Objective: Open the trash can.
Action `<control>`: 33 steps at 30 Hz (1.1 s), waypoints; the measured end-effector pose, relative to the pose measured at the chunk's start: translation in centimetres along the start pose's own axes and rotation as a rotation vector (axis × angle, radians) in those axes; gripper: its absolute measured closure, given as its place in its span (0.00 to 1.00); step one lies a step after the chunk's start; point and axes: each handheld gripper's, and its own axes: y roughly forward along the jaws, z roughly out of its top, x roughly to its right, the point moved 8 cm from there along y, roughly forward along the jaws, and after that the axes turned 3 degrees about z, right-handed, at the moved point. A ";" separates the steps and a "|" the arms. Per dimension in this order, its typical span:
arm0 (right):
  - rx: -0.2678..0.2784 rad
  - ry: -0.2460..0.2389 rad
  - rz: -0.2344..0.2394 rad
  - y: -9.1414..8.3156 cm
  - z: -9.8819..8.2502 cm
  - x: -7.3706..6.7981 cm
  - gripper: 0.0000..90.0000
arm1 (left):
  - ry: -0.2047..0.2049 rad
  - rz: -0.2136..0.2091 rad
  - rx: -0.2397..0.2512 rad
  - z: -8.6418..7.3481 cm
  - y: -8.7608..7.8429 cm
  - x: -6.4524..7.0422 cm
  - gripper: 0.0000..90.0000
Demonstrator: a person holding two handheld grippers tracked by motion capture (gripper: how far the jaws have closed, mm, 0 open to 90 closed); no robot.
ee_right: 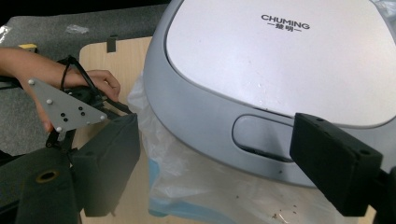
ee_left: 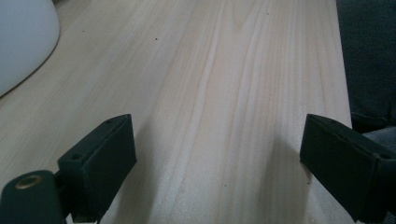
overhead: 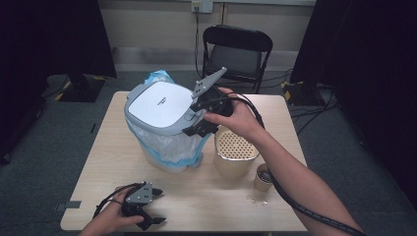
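Toward the far left of the wooden surface (overhead: 103, 162) stood a grey lidded trash bin (overhead: 160, 105), its white lid panel shut and a clear bag with a blue edge (overhead: 169, 147) bulging below the rim. At the bin's front rim, by the lid's press button (ee_right: 261, 140), hovered the right claw (overhead: 199, 115), its jaws spread wide on either side of the button with nothing gripped. Just right of the bin sat a beige perforated-top container (overhead: 235, 152), and a small cup (overhead: 263, 178) beside that. Near the front edge rested the left claw (overhead: 147, 209), its jaws wide apart over bare wood and empty. A black folding chair (overhead: 236, 49) stood beyond the surface.
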 end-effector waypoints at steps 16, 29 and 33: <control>-0.016 -0.002 -0.005 1.1 0.1 0.2 0.17 | 0.000 0.000 0.000 0.0 0.0 0.0 0.11; 0.005 0.017 -0.009 1.0 -0.4 0.4 0.17 | 0.003 0.002 -0.009 0.0 -0.1 0.0 0.11; -0.006 0.022 -0.014 0.6 -0.8 0.6 0.18 | 0.002 0.001 -0.008 0.0 -0.1 0.0 0.11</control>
